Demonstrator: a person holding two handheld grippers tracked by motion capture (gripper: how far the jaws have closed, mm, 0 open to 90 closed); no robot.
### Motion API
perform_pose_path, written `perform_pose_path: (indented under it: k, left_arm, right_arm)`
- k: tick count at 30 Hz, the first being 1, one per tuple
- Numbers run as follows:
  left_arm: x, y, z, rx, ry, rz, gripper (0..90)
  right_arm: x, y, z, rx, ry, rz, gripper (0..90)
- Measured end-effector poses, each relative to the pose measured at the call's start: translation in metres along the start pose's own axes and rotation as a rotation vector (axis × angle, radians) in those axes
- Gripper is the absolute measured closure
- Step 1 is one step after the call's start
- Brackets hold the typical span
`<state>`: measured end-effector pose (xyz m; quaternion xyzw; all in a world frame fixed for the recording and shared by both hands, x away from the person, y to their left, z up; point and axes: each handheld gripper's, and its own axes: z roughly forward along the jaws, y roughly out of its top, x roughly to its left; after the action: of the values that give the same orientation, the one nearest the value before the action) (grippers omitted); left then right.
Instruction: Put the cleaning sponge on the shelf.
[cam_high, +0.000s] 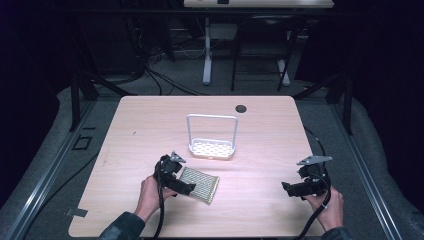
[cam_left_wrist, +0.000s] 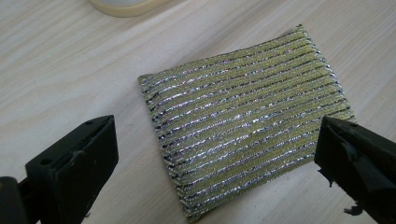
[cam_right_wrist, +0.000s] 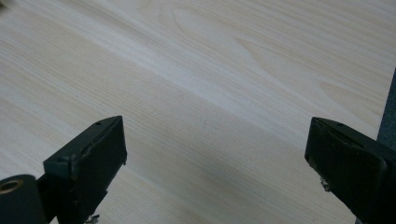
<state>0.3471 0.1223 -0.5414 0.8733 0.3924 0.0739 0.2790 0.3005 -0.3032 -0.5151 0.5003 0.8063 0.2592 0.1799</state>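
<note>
Two forearms come in at the bottom of the high view, each hand holding a gripper. Left gripper (cam_high: 186, 187) hangs low over the near-left part of the table (cam_high: 260, 125), its jaws spread wide on either side of a scouring pad (cam_high: 200, 184) without touching it. From the left gripper view the pad (cam_left_wrist: 243, 121) lies flat on the wood, yellow-green with silvery stripes (slightly skewed to the table edge), between the two black jaws.

Right gripper (cam_high: 295, 189) sits well apart at the near-right, jaws also wide apart with nothing between them; bare pale wood grain (cam_right_wrist: 196, 93) lies beneath it.

White rack (cam_high: 211, 137) stands upright near the table's middle, just beyond the pad: a tall wire loop over a shallow perforated tray. Nothing seen lying in the tray.

Table is light wood with rounded corners and a dark round cable hole (cam_high: 241, 108) toward the far edge. Room is dark; grey carpet, cables on the floor, a second desk (cam_high: 257, 4) on white legs behind.
</note>
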Motion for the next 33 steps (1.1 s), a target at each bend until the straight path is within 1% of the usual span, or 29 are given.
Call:
perform_pose_path:
  k: [2, 3, 5, 6, 8, 10, 12, 13, 15, 17, 18, 22, 27, 28, 31, 33]
  left_arm:
    - [-0.001, 0.001, 0.002, 0.002, 0.007, -0.003, 0.0]
    - [-0.001, 0.002, 0.006, 0.013, -0.003, -0.005, 0.0]
    - [-0.001, 0.003, 0.008, 0.018, -0.007, -0.005, 0.0]
    - [0.0, 0.004, 0.012, 0.031, -0.014, -0.011, 0.3]
    - [0.0, 0.004, 0.015, 0.045, -0.017, -0.009, 1.4]
    - [0.0, 0.004, 0.018, 0.052, -0.02, -0.015, 6.1]
    - [0.0, 0.003, 0.019, 0.058, -0.025, -0.008, 11.4]
    - [0.0, 0.003, 0.02, 0.061, -0.032, -0.009, 11.4]
    - [0.0, 0.003, 0.02, 0.06, -0.036, -0.011, 16.2]
    - [0.001, 0.002, 0.02, 0.061, -0.039, -0.017, 17.4]
    - [0.0, 0.001, 0.021, 0.057, -0.04, -0.027, 18.6]
    - [-0.001, 0.0, 0.021, 0.056, -0.024, -0.028, 22.6]
    - [-0.001, -0.001, 0.02, 0.051, -0.016, -0.032, 27.0]
    - [-0.002, -0.002, 0.02, 0.047, -0.017, -0.041, 28.4]
    - [-0.002, -0.002, 0.02, 0.046, -0.014, -0.04, 31.7]
    - [-0.002, -0.003, 0.02, 0.045, -0.016, -0.051, 33.1]
  right_arm:
    - [0.0, 0.0, 0.0, 0.001, 0.0, -0.002, 4.7]
    - [0.0, 0.0, 0.0, -0.001, -0.001, -0.006, 4.7]
    - [0.0, 0.0, 0.0, -0.002, 0.0, -0.005, 4.8]
    - [0.001, 0.0, -0.001, -0.003, 0.001, -0.006, 4.8]
    - [0.001, 0.0, -0.001, -0.003, -0.003, -0.013, 4.8]
    - [0.001, 0.0, -0.002, -0.003, -0.002, -0.012, 4.8]
    - [0.001, 0.0, -0.002, -0.003, -0.003, -0.014, 4.9]
    - [0.001, 0.0, -0.002, 0.0, -0.002, -0.015, 5.1]
    - [0.001, 0.0, -0.002, -0.004, -0.002, -0.014, 5.1]
    - [0.001, 0.0, -0.002, -0.003, -0.003, -0.013, 5.2]
    - [0.001, 0.0, -0.002, -0.002, -0.004, -0.014, 5.5]
    - [0.002, 0.0, -0.002, 0.001, -0.002, -0.012, 5.9]
    - [0.001, 0.0, -0.003, 0.003, -0.004, -0.016, 6.5]
    - [0.001, 0.0, -0.003, -0.001, -0.004, -0.014, 6.5]
    - [0.001, 0.0, -0.004, 0.002, -0.006, -0.014, 6.6]
    - [0.001, 0.0, -0.005, 0.0, -0.007, -0.014, 6.8]
